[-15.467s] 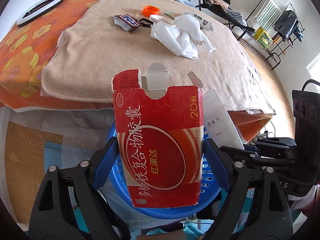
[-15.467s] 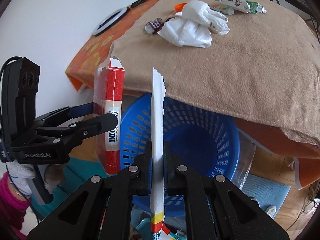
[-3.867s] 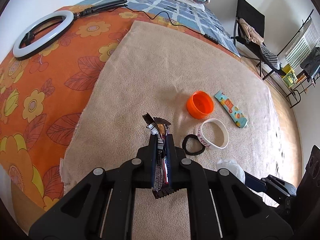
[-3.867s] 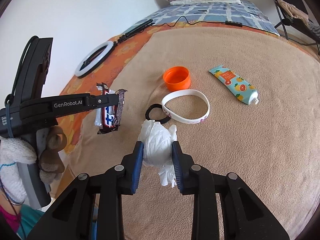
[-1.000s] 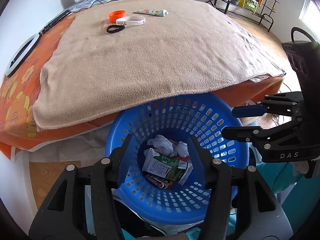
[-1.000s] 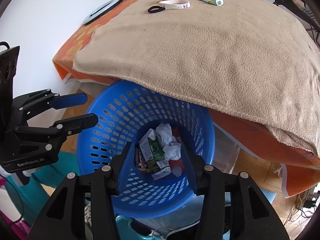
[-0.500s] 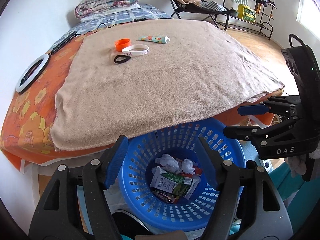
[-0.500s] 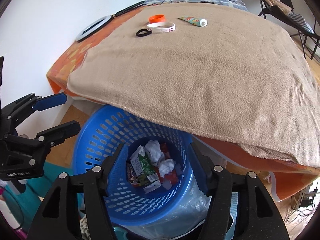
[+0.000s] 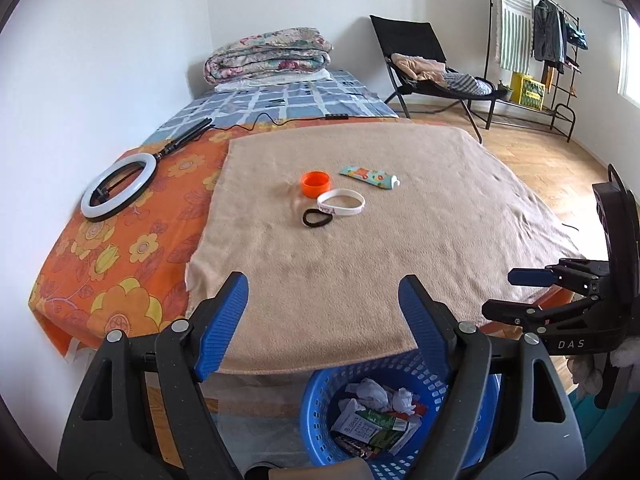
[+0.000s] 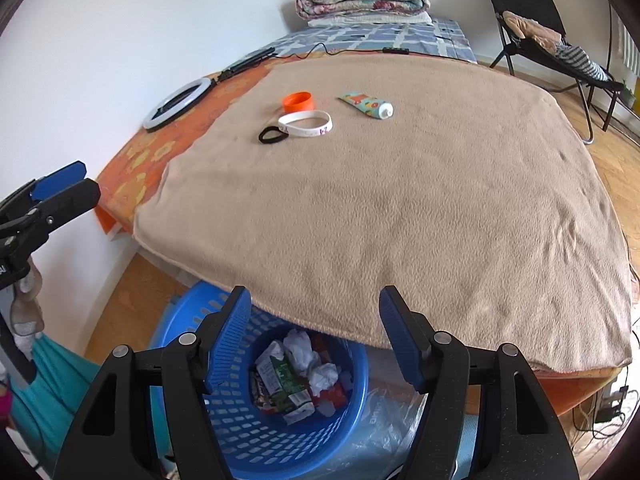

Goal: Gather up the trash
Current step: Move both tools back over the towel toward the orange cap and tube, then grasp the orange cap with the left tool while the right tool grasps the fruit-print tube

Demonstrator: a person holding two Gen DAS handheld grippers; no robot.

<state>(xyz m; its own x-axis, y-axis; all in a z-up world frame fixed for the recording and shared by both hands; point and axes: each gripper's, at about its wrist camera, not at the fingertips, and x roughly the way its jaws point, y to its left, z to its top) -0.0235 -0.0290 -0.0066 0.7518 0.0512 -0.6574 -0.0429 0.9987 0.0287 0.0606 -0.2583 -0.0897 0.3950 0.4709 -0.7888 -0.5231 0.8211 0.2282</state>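
Observation:
A blue basket (image 9: 316, 408) (image 10: 352, 412) stands on the floor under the near edge of the bed and holds crumpled tissues (image 10: 304, 350), a green carton (image 10: 286, 384) and wrappers. My left gripper (image 9: 323, 292) is open and empty, raised above the basket and facing the bed. My right gripper (image 10: 315, 300) is open and empty too, above the basket's rim. Each gripper shows in the other's view: the right one (image 9: 520, 296) at the right, the left one (image 10: 68, 184) at the left.
A tan blanket (image 9: 380, 248) covers the bed. On it lie an orange cap (image 9: 315, 183), a white wristband (image 9: 341, 201), a black hair tie (image 9: 318, 217) and a small tube (image 9: 370, 176). A ring light (image 9: 119, 187) lies on the orange sheet. A black chair (image 9: 424, 64) and clothes rack (image 9: 536, 40) stand beyond.
Both grippers have risen and tilted up from over the basket, so the bed top fills the views. Both stay open and empty.

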